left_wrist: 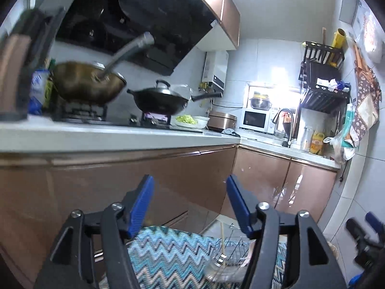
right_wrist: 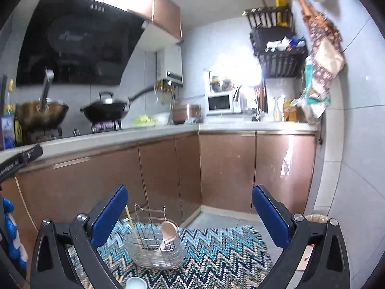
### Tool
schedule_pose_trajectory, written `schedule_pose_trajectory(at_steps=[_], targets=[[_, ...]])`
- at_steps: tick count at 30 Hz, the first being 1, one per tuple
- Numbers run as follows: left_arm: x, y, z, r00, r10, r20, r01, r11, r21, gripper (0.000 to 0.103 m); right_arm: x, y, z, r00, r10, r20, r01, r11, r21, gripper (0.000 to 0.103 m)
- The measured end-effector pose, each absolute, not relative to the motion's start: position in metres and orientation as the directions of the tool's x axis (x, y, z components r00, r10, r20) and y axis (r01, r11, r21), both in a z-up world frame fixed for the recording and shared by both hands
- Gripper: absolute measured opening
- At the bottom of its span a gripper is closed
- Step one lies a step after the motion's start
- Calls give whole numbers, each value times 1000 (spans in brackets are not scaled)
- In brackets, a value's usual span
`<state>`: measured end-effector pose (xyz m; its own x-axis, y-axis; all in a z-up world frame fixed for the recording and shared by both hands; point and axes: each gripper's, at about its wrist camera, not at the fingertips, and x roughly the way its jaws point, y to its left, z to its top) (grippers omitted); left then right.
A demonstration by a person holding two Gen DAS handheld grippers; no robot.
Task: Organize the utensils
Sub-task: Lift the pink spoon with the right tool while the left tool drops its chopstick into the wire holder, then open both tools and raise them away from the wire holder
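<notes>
Blue-padded fingers of the right claw [right_wrist: 190, 210] stand spread wide and hold nothing, above a zigzag-patterned mat [right_wrist: 216, 248]. On that mat, near its middle, sits a wire utensil caddy [right_wrist: 155, 245] holding a wooden spoon [right_wrist: 167, 231] and a chopstick [right_wrist: 132, 226]. The left claw [left_wrist: 190, 204] is likewise spread and bare. Behind runs an L-shaped kitchen surface [right_wrist: 144, 134] over brown cabinets [right_wrist: 226, 168], carrying a brass wok [right_wrist: 41, 114], a lidded black wok [right_wrist: 105, 112] and a microwave [right_wrist: 221, 102] in the corner.
</notes>
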<state>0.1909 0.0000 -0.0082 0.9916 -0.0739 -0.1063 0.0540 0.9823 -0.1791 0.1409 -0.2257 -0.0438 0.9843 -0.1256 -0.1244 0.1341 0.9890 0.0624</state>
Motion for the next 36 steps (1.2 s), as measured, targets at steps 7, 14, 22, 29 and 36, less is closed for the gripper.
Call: schedule_pose_trajectory(at_steps=[7, 14, 22, 29, 36], targets=[[123, 23, 32, 997, -56, -46, 48, 986, -159, 77, 69, -219, -3, 994, -108, -32, 111, 989, 100, 103], [80, 40, 56, 997, -66, -41, 59, 984, -170, 80, 12, -210, 28, 992, -42, 116, 29, 993, 113, 103], [53, 50, 68, 997, -72, -19, 67, 979, -191, 82, -24, -201, 52, 986, 9, 166, -26, 995, 100, 103], [50, 50, 66, 989, -114, -98, 94, 978, -187, 82, -27, -193, 52, 991, -6, 132, -3, 998, 64, 103], [69, 41, 39, 957, -172, -233, 134, 976, -172, 81, -6, -199, 36, 1000, 2, 29, -4, 997, 77, 103]])
